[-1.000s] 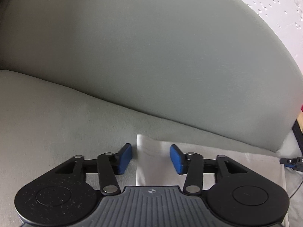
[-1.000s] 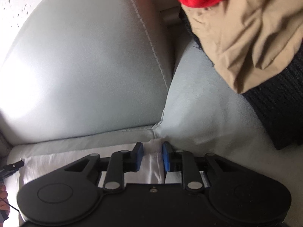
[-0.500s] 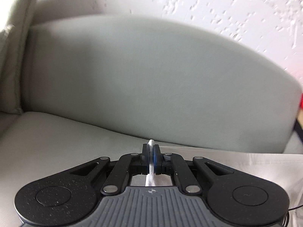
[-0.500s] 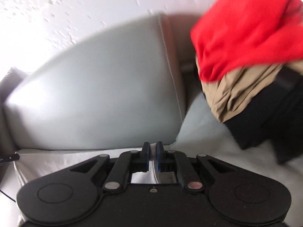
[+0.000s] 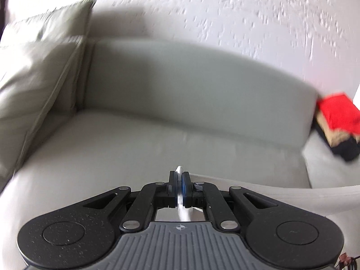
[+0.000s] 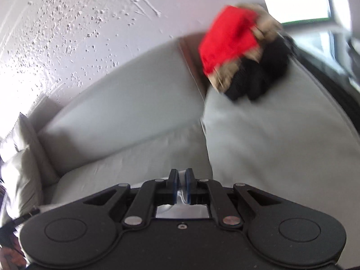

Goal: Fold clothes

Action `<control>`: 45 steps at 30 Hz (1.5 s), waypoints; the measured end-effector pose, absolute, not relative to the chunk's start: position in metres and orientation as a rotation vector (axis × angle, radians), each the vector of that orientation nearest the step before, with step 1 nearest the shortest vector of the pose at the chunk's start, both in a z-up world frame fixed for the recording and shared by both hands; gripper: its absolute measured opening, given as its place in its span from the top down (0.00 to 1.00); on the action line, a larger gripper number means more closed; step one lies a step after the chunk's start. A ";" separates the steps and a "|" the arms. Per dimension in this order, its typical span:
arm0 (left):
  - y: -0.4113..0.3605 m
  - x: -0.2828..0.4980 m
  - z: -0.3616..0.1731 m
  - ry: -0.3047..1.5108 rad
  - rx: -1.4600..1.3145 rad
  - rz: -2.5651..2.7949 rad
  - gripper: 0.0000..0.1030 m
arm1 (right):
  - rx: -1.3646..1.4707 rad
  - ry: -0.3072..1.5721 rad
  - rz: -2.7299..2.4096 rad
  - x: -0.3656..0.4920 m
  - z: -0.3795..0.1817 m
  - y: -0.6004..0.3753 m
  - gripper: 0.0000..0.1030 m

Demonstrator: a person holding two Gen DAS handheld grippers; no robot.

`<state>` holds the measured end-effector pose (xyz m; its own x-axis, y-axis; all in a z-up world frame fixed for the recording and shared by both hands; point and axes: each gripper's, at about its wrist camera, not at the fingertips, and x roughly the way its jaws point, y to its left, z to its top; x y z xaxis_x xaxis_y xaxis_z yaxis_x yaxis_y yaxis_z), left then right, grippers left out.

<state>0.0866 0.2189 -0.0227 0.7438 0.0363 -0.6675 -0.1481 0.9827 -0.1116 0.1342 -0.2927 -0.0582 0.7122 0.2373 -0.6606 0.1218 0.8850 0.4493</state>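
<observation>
My left gripper (image 5: pixel 179 176) is shut on a corner of a white garment (image 5: pixel 270 194); the cloth stretches taut to the right from the jaws, lifted above the grey sofa seat (image 5: pixel 112 148). My right gripper (image 6: pixel 181 180) is shut on the other corner of the white garment (image 6: pixel 181 196), which shows only as a pinched strip between the blue pads. Most of the garment hangs below the grippers, out of view.
A pile of clothes, red (image 6: pixel 229 38) on tan and black, sits on the sofa's right end; it also shows in the left wrist view (image 5: pixel 337 114). A pale cushion (image 5: pixel 38 76) stands at the sofa's left arm. A textured white wall (image 5: pixel 202 11) is behind.
Both grippers closed on the garment's far corners a second ago, then lifted it up and back from the backrest. Both views are blurred by motion.
</observation>
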 end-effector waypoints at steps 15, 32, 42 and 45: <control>0.207 -0.009 -0.053 0.755 -0.114 0.221 0.97 | 0.609 0.709 0.060 0.007 -0.107 -0.315 0.93; 0.183 -0.042 -0.064 0.744 -0.035 0.134 0.74 | 0.447 0.733 0.100 0.010 -0.114 -0.291 0.60; 0.120 0.010 -0.091 0.824 0.014 -0.017 0.70 | 0.482 0.910 0.291 0.064 -0.143 -0.232 0.77; 0.110 0.023 -0.100 0.825 0.044 -0.027 0.70 | 0.471 0.954 0.278 0.075 -0.152 -0.223 0.79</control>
